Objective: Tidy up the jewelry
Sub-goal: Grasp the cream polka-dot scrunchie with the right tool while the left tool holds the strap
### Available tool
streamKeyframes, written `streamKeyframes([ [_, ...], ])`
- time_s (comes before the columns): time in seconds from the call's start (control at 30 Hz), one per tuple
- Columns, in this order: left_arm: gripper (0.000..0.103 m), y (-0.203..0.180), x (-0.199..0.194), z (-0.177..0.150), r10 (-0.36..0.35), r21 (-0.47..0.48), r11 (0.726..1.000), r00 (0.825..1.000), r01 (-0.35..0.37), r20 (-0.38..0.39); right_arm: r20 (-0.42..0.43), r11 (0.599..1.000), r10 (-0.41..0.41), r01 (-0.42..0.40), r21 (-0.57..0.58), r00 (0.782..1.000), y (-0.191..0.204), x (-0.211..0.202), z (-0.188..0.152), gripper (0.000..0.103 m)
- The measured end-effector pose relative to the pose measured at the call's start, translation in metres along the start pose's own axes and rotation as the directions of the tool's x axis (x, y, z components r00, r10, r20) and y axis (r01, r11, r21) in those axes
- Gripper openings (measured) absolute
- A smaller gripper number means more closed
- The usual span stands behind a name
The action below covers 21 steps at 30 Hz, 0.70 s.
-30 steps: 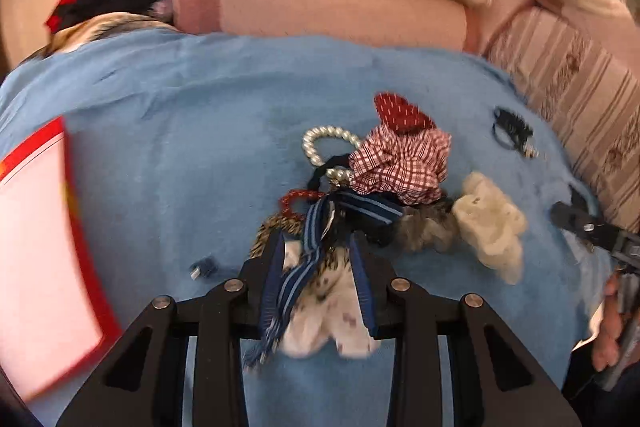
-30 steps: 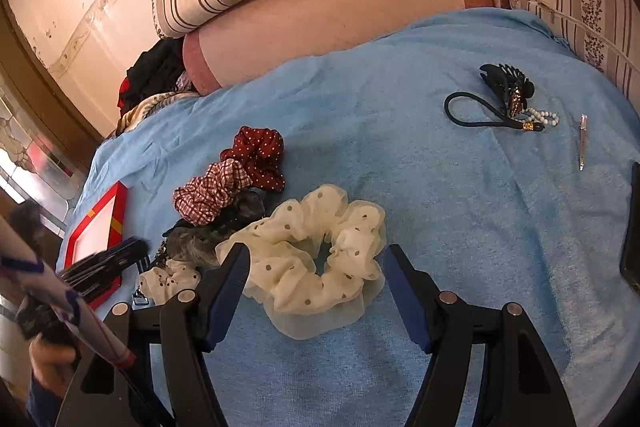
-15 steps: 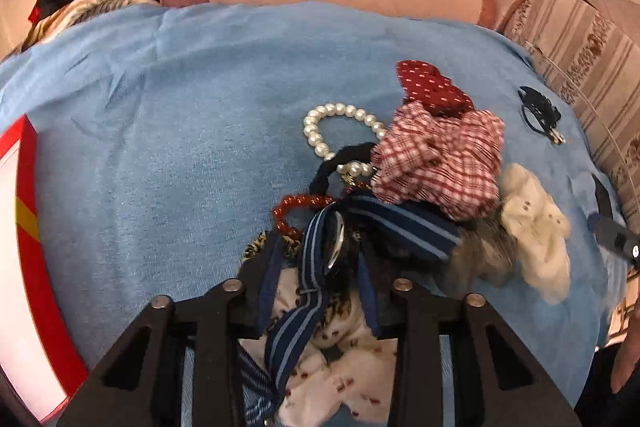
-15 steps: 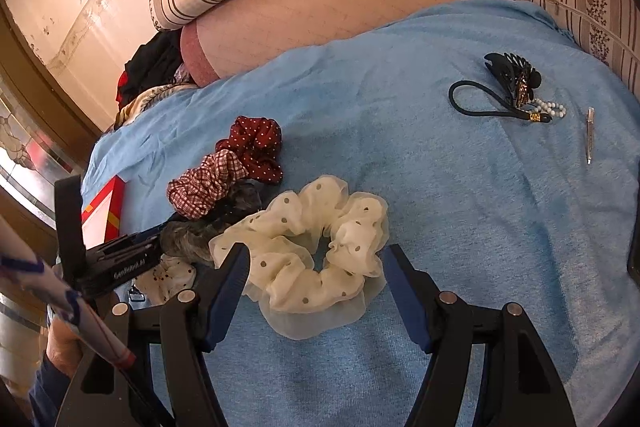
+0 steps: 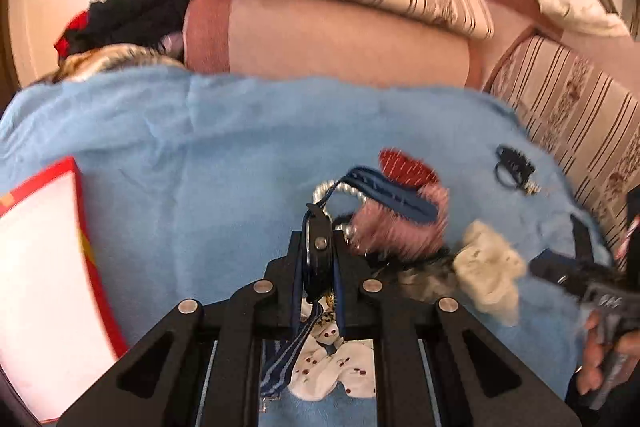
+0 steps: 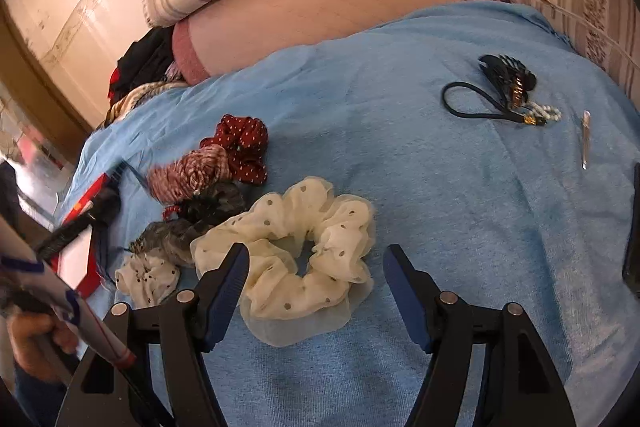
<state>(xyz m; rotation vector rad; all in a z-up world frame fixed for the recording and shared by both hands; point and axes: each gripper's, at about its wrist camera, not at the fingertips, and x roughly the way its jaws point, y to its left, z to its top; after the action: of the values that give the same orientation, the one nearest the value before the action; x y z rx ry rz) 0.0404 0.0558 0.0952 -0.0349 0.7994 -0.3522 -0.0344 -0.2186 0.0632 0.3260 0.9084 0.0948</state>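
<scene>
**Left gripper holds watch; right gripper unloaded**

The left gripper (image 5: pixel 320 259) is clenched on a dark round watch (image 5: pixel 318 259) with a blue striped strap (image 5: pixel 384 193). The case stands edge-up between the fingers, raised above the blue blanket (image 5: pixel 200 155). One strap end trails forward over the checked scrunchie (image 5: pixel 396 227); the other hangs below.

Judgement: the case is rigid and gives a sound hold; the fabric strap is limp, light, and liable to snag the pearl bracelet (image 5: pixel 340 189) beneath.

The right gripper (image 6: pixel 316 283) is spread wide, grasping nothing, over the cream dotted scrunchie (image 6: pixel 296 259). The red-edged box (image 5: pixel 44 291) lies to the left.
</scene>
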Motion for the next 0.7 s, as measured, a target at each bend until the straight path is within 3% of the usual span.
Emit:
streamKeyframes([
  [0.17,0.012,0.007,-0.023,0.002,-0.007,-0.02,1.0,0.999,0.008,0.042,0.011,0.99,-0.037,0.038,-0.137,0.999,0.024,0.009,-0.008,0.078],
  [0.33,0.012,0.007,-0.024,-0.001,0.007,-0.015,1.0,0.999,-0.007,0.035,0.042,0.96,-0.035,0.045,-0.276,0.998,0.049,0.013,-0.017,0.078],
  [0.47,0.012,0.007,-0.021,-0.004,0.004,-0.01,1.0,1.0,-0.004,0.028,0.02,0.924,-0.094,0.094,-0.37,0.995,0.062,0.031,-0.026,0.078],
  [0.5,0.012,0.005,-0.02,-0.005,0.002,-0.006,1.0,1.0,-0.002,0.025,-0.002,0.922,-0.101,0.093,-0.376,0.995,0.062,0.039,-0.027,0.073],
  [0.53,0.012,0.004,-0.019,-0.006,0.0,-0.002,1.0,1.0,0.0,0.023,-0.012,0.918,-0.124,0.111,-0.38,0.992,0.061,0.045,-0.028,0.047],
  [0.57,0.012,0.004,-0.019,-0.006,0.0,0.0,1.0,1.0,0.0,0.022,-0.018,0.916,-0.143,0.125,-0.38,0.99,0.059,0.048,-0.028,0.029],
  [0.6,0.012,0.004,-0.019,-0.006,0.002,0.0,1.0,1.0,-0.002,0.024,-0.033,0.918,-0.155,0.132,-0.374,0.987,0.056,0.051,-0.028,0.02],
  [0.7,0.012,0.005,-0.02,-0.007,0.005,-0.002,1.0,1.0,-0.005,0.026,-0.027,0.94,-0.106,0.091,-0.329,0.994,0.049,0.044,-0.025,0.013],
])
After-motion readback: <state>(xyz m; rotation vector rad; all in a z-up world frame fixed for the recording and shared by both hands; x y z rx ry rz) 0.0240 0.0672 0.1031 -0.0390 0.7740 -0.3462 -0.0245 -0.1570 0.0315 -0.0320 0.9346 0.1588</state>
